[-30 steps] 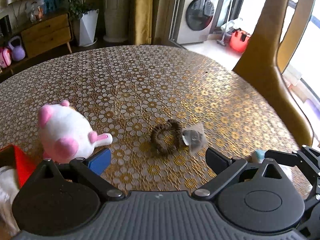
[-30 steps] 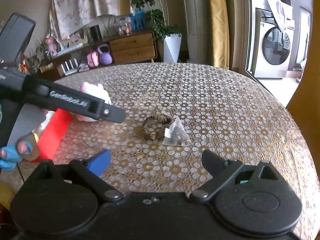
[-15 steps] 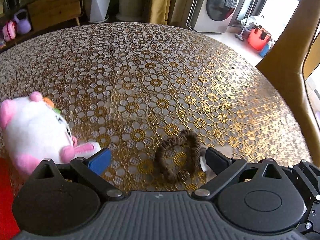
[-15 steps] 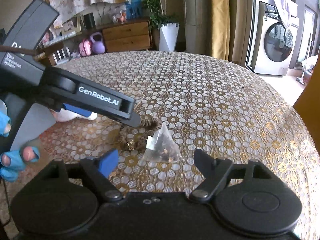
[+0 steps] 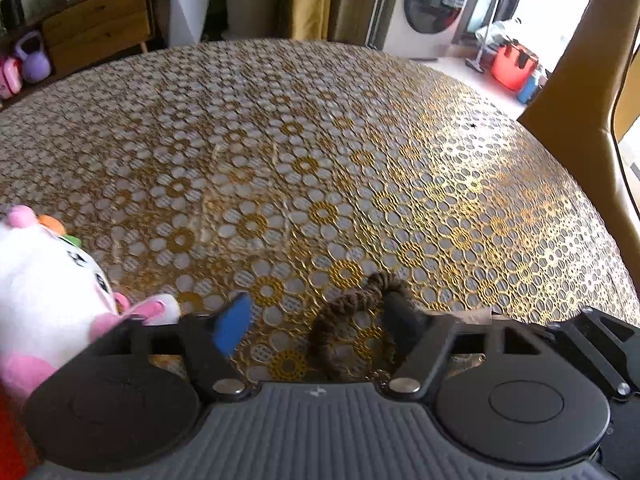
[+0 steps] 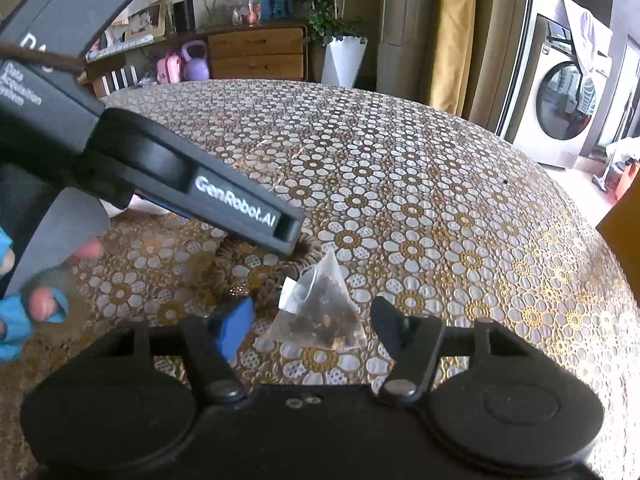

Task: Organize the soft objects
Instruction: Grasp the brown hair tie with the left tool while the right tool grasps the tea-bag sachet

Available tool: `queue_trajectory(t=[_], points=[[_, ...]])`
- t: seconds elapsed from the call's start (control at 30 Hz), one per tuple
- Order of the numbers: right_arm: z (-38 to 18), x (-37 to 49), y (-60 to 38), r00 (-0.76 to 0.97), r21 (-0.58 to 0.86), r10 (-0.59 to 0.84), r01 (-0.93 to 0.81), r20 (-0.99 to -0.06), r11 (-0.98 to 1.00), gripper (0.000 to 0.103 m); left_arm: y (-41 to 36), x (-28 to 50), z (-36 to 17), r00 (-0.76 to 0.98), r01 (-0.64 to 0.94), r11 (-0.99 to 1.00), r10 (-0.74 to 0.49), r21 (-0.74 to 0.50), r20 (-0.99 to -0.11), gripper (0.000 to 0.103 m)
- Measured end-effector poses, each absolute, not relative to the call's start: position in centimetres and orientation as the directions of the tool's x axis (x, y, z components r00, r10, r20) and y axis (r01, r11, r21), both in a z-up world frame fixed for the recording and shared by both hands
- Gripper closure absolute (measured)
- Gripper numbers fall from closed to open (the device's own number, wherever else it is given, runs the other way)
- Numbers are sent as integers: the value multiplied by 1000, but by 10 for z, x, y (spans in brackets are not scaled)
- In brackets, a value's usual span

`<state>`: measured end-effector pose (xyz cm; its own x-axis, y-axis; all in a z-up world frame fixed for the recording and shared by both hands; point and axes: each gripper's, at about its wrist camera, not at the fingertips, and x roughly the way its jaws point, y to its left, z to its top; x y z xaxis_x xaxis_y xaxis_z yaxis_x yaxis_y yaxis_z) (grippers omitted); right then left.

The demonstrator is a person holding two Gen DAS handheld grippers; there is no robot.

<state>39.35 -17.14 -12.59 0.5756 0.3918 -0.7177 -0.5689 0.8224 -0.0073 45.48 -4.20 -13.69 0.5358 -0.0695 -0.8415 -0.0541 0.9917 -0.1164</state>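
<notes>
both hand-held grippers have just been closing. left hand-held gripper (image 5: 316,320): jaws apart around the brown braided hair tie (image 5: 348,320); seat its black finger firmly before pinching. right hand-held gripper (image 6: 312,320): jaws apart around the clear pyramid tea bag (image 6: 320,316) on the gold-flowered tabletop (image 6: 420,200); squeeze gently.

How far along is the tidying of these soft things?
Nothing looks put away yet. The left claw has been closing around the brown hair tie, the right claw around the tea bag; neither is gripped. The plush toy waits on the table.
</notes>
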Motion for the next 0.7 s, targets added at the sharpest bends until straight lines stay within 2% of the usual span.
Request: queue_trajectory(t=[0.1,0.17,0.23,0.3,0.4,0.5,0.57,0.7], points=[[-129,395,-170,580,-19,379,-563,-721,826,52,-46,454,-139,550,-37,995,-61,-97,-833,44],[-130,395,-170,581,-17,377,-559,-722,829,58,-47,454,-139,559,-32,996,-50,-82,-828,54],[-131,395,-171,583,-18,373,-555,-722,832,59,-50,453,-139,564,-14,997,-60,-82,-823,69],[-131,394,-171,591,-30,366,-552,-719,833,64,-54,450,-140,567,10,997,-66,-73,-821,71],[-132,395,-173,599,-26,364,-541,-714,840,71,-60,446,-141,575,32,999,-47,-35,-817,88],[-130,396,-178,601,-1,369,-524,-709,852,81,-59,443,-139,585,31,999,-45,-33,-810,94],[-128,394,-183,603,18,374,-512,-704,859,84,-58,441,-136,593,28,999,-50,-41,-804,94],[-120,391,-191,616,36,369,-483,-696,875,86,-54,433,-125,605,26,997,-70,-68,-793,94]])
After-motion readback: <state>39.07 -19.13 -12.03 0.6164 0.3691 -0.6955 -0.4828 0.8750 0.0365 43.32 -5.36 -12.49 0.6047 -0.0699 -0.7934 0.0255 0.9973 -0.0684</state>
